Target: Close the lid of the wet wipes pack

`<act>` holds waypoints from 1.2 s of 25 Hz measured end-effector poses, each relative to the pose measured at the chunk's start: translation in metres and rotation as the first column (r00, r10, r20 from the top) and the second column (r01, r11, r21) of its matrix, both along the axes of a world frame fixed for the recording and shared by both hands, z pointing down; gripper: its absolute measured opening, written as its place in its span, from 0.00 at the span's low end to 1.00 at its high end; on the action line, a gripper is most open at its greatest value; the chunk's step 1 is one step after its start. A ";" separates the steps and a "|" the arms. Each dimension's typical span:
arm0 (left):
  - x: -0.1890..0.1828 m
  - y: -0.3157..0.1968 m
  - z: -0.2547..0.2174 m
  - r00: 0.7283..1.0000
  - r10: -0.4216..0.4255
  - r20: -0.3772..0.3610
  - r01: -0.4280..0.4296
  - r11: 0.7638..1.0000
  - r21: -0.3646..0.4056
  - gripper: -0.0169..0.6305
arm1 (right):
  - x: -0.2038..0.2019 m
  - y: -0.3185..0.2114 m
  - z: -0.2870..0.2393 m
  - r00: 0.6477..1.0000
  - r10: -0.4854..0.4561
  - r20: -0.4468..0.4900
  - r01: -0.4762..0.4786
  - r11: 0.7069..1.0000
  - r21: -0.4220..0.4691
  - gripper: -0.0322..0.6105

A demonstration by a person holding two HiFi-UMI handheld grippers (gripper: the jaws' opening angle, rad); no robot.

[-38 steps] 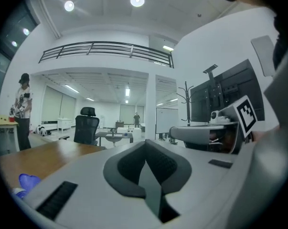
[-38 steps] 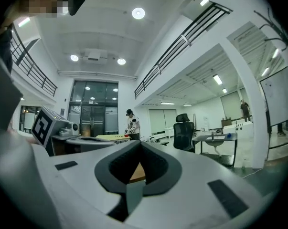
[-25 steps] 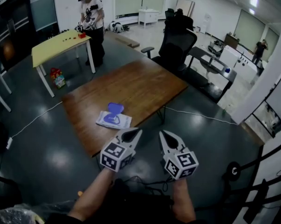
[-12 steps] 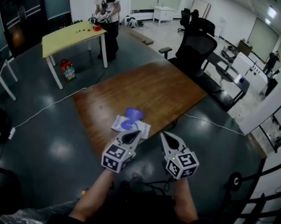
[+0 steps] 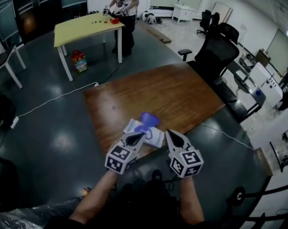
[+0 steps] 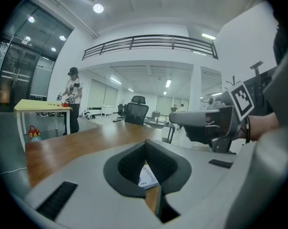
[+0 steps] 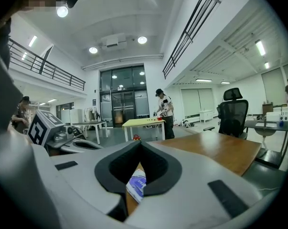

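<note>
A white wet wipes pack (image 5: 152, 137) lies near the front edge of the brown wooden table (image 5: 163, 94), with its blue lid (image 5: 148, 119) standing open. My left gripper (image 5: 134, 138) is shut, and its tip overlaps the pack's near edge in the head view. My right gripper (image 5: 174, 138) is also shut, just right of the pack and level with the table edge. Each gripper view shows a piece of the pack through the gap under the closed jaws: the pack (image 6: 147, 176) in the left gripper view and the pack (image 7: 135, 185) in the right. Neither gripper holds anything.
A black office chair (image 5: 215, 51) stands at the table's far right corner. Beyond the table is a yellow table (image 5: 86, 27) with a person (image 5: 125, 4) working at it and a red bag (image 5: 78, 61) beneath. A white cable (image 5: 53, 99) crosses the dark floor on the left.
The table and pack have come nearer in the head view. Both grippers, shut throughout, now reach the table's front edge, and the left tip has come up to the pack.
</note>
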State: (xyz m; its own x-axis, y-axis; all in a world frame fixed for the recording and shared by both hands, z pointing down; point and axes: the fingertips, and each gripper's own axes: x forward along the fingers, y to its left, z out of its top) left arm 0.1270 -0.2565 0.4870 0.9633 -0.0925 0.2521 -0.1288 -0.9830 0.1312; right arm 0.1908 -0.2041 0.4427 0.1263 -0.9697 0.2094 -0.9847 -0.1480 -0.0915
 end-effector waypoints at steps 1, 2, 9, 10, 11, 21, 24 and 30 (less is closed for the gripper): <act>0.002 -0.003 0.005 1.000 -0.007 0.005 0.007 1.000 -0.002 0.03 | 0.005 -0.005 0.003 1.000 -0.005 0.001 0.005 1.000 -0.003 0.07; 0.005 -0.006 0.010 1.000 -0.015 0.010 0.015 1.000 -0.004 0.03 | 0.012 -0.010 0.007 1.000 -0.011 0.001 0.011 1.000 -0.007 0.07; 0.020 -0.035 0.038 0.987 -0.155 0.051 0.157 0.987 -0.019 0.03 | 0.047 -0.063 0.035 0.984 -0.179 0.004 0.179 0.982 -0.062 0.07; 0.024 -0.038 0.042 0.983 -0.174 0.058 0.175 0.984 -0.016 0.03 | 0.053 -0.069 0.040 0.979 -0.203 0.008 0.203 0.977 -0.070 0.07; 0.027 -0.039 0.045 0.979 -0.193 0.063 0.194 0.981 -0.016 0.03 | 0.058 -0.074 0.046 0.973 -0.229 0.012 0.229 0.970 -0.080 0.07; 0.036 -0.051 0.070 0.911 -0.398 0.108 0.402 0.916 -0.016 0.03 | 0.092 -0.127 0.105 0.889 -0.457 0.025 0.453 0.871 -0.189 0.07; 0.030 -0.057 0.079 0.876 -0.465 0.132 0.470 0.882 -0.014 0.03 | 0.102 -0.139 0.133 0.871 -0.492 0.013 0.478 0.839 -0.260 0.07; 0.016 -0.068 0.095 0.819 -0.545 0.179 0.556 0.831 -0.008 0.03 | 0.127 -0.162 0.180 0.865 -0.501 0.014 0.466 0.793 -0.391 0.07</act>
